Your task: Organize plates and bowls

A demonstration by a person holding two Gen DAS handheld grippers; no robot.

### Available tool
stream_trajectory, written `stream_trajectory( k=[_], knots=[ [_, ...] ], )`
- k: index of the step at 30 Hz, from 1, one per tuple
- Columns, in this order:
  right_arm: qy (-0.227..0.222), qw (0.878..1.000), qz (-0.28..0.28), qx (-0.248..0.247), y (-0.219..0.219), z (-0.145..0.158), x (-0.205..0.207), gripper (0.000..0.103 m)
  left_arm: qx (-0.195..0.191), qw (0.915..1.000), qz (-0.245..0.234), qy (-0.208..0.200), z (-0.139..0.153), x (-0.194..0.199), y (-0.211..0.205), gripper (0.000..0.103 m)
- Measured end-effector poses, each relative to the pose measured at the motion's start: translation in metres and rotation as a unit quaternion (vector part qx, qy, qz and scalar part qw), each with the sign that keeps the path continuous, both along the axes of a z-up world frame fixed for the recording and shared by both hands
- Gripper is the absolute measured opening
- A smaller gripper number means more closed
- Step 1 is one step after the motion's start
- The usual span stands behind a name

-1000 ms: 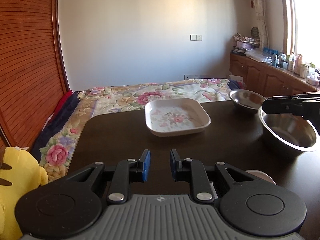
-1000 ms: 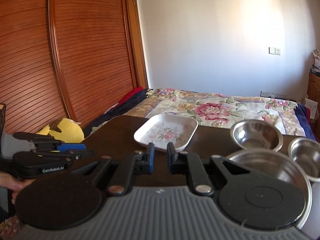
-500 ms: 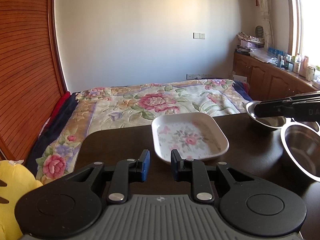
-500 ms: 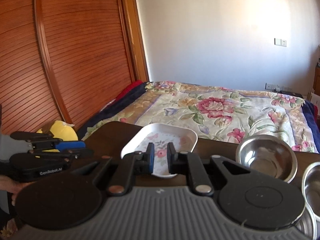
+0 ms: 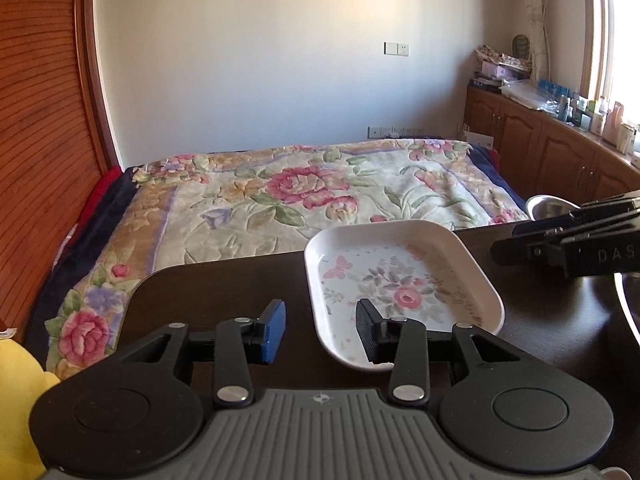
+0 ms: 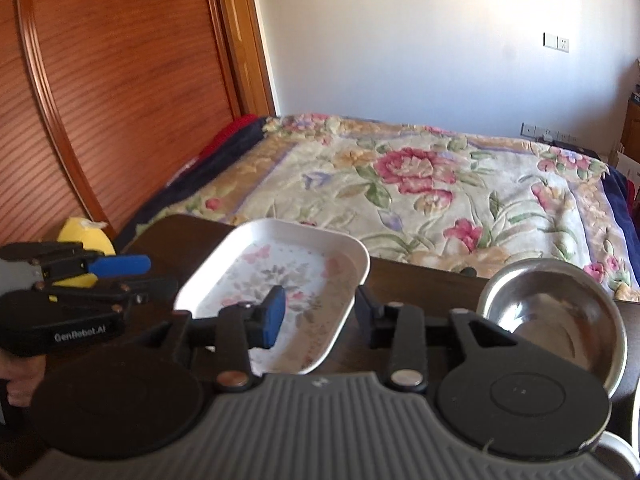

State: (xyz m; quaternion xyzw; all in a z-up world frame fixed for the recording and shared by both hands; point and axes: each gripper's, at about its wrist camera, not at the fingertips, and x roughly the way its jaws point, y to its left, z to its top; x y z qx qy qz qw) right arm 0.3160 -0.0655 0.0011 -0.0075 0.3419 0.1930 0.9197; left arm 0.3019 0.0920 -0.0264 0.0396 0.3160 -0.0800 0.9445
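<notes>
Floral tray (image 5: 404, 280): lies flat at the dark table's (image 5: 224, 288) far edge, nearest the bed.
Left gripper (image 5: 320, 330): jaws just parted, astride its near-left rim, not pinching.
Right gripper (image 6: 318, 316): likewise spread at its right rim, probably for a two-handed lift.
Steel bowl (image 6: 556, 316): right of the tray.

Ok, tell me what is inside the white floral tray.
The white floral tray holds no dishes; only its printed flowers and butterfly show. Each gripper's finger covers part of the near end, so that patch cannot be checked. The steel bowl sits apart, outside it.
</notes>
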Motion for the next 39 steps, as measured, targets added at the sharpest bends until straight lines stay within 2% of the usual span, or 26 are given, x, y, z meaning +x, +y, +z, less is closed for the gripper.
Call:
stream_trajectory(
  k=[9, 12, 15, 19, 27, 29, 32, 34, 39],
  knots=[
    [0.033, 0.999, 0.002, -0.030, 0.002, -0.008, 0.027, 0.039, -0.004, 0.9998, -0.007, 0.017, -0.016, 0.025, 0.003, 0.041],
    [0.041, 0.998, 0.007, -0.036, 0.004, -0.009, 0.031, 0.037, -0.008, 0.9997, -0.007, 0.021, -0.018, 0.030, 0.005, 0.039],
    [0.056, 0.998, 0.014, -0.039, 0.006, -0.014, 0.037, 0.030, -0.015, 0.9996, -0.008, 0.024, -0.021, 0.035, 0.008, 0.036],
    [0.072, 0.996, 0.017, -0.045, 0.007, -0.020, 0.044, 0.029, -0.021, 0.9993, -0.009, 0.031, -0.025, 0.039, 0.008, 0.032],
    [0.084, 0.994, 0.031, -0.065, 0.011, -0.021, 0.050, 0.027, -0.024, 0.9990, -0.012, 0.037, -0.030, 0.044, 0.004, 0.031],
    [0.087, 0.993, 0.034, -0.070, 0.011, -0.021, 0.052, 0.020, -0.024, 0.9989, -0.011, 0.038, -0.031, 0.045, 0.003, 0.030],
    [0.092, 0.992, 0.038, -0.076, 0.012, -0.022, 0.055, 0.020, -0.026, 0.9988, -0.011, 0.039, -0.031, 0.046, 0.004, 0.029],
    [0.098, 0.991, 0.041, -0.075, 0.011, -0.023, 0.057, 0.020, -0.027, 0.9987, -0.014, 0.041, -0.031, 0.046, 0.003, 0.024],
    [0.110, 0.989, 0.053, -0.079, 0.015, -0.026, 0.059, 0.016, -0.028, 0.9987, -0.015, 0.041, -0.031, 0.045, 0.004, 0.023]
  ],
)
